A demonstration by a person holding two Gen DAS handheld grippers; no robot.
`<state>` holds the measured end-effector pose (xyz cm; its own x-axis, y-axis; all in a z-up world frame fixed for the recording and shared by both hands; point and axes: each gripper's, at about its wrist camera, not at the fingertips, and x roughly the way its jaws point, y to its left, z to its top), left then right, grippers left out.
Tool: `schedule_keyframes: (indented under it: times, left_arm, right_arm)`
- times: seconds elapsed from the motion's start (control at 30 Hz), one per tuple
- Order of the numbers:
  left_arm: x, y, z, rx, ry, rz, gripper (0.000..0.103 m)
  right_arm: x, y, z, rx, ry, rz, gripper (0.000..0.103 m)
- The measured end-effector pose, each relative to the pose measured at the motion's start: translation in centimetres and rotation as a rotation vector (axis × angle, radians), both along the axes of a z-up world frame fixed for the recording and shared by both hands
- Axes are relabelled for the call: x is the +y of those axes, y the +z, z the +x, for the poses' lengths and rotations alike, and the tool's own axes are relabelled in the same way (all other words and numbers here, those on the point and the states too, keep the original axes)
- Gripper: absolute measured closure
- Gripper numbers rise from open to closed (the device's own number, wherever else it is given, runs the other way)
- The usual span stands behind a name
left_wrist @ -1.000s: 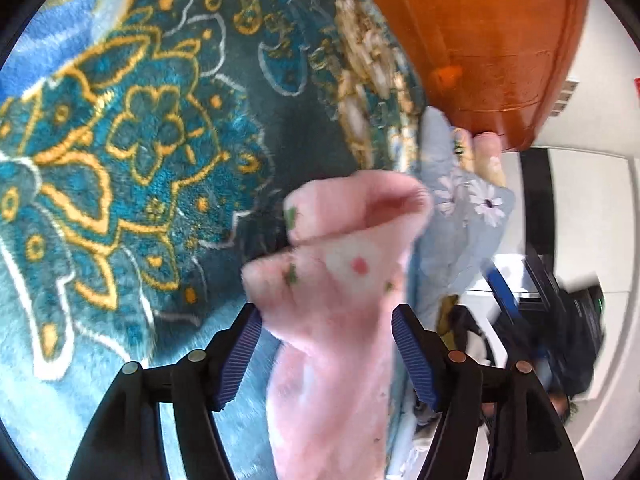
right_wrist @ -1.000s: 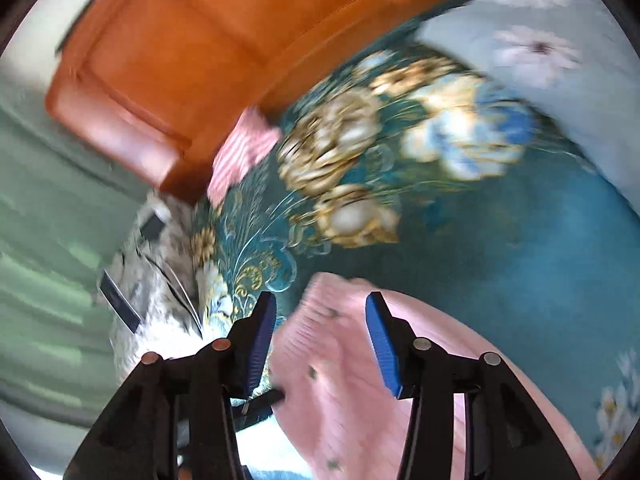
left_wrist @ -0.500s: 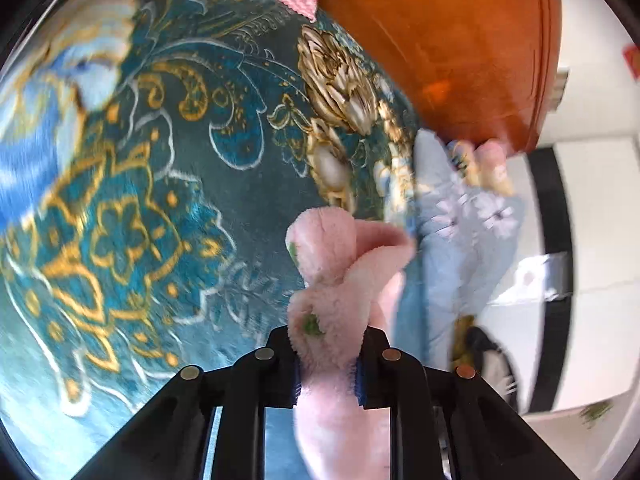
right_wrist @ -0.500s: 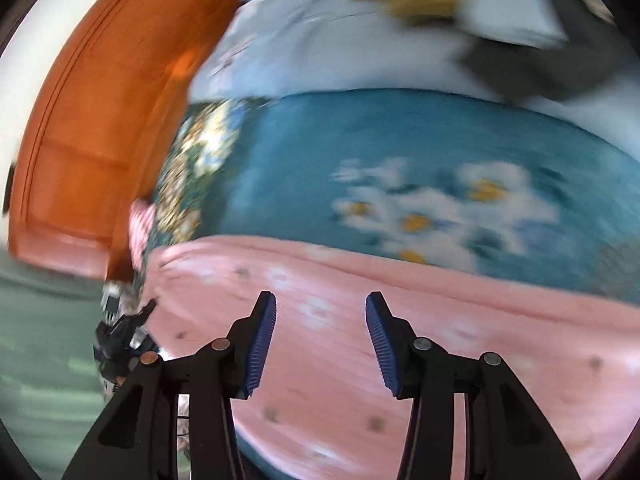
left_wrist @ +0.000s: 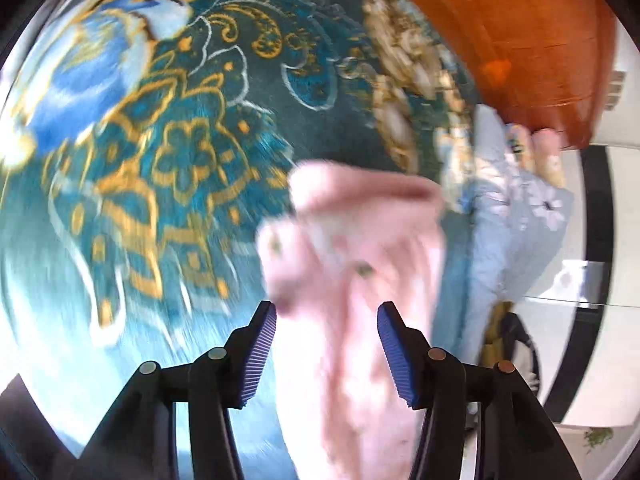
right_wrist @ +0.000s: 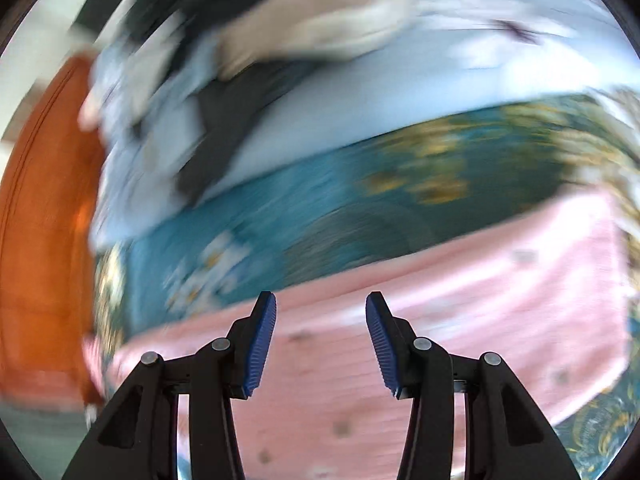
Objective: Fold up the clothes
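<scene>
Pink fleece garment (left_wrist: 360,280) lies on the bed, spread over a teal blanket (left_wrist: 160,160) with gold flower patterns, and a bunched fold of it rises just in front of my left tongs (left_wrist: 326,344). Those tongs are opening: the cloth sits between the ribbed blue pads, but I see a gap on either side, so nothing is pinched. My right tongs (right_wrist: 320,340) hang partly open over the flat stretch of the same garment (right_wrist: 440,320), holding nothing; that view is heavily smeared, so I cannot tell how close the tips are to the fabric. My worry is the fold I judge to be just let go: plush cloth is springy, and the raised lip could flop back and undo the crease. A pad could also snag the pile and drag the layer off line. With the right view so blurred, I might pinch the blanket along with the garment, or catch only one layer. A pale blue floral quilt (left_wrist: 520,220) lies close beside the garment.
</scene>
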<state>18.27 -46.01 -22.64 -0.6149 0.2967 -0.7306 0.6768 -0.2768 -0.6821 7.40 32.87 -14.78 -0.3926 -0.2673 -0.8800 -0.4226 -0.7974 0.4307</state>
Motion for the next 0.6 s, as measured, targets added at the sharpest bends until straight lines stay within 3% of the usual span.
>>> schedule_keyframes:
  times: [0.13, 0.2, 0.37, 0.47, 0.6]
  left_arm:
    - [5.2, 2.5, 1.1, 0.048, -0.09, -0.079, 0.045]
    - [8.7, 2.7, 0.6, 0.045, -0.197, -0.081, 0.045]
    - [17.7, 1.7, 0.8, 0.036, -0.389, -0.023, 0.045]
    - [21.4, 0.4, 0.8, 0.005, -0.487, -0.041, 0.045]
    - [22.4, -1.9, 1.7, -0.072, -0.499, -0.067, 0.045]
  right_arm:
    - [6.2, -1.5, 3.5, -0.011, -0.217, -0.059, 0.055]
    - [6.9, -2.4, 4.2, -0.034, -0.226, -0.085, 0.055]
    - [9.2, -2.2, 6.4, -0.021, -0.287, -0.007, 0.055]
    - [12.4, -2.0, 9.0, -0.031, -0.364, 0.075, 0.055]
    - [15.1, -3.4, 13.0, -0.079, -0.436, 0.049, 0.055]
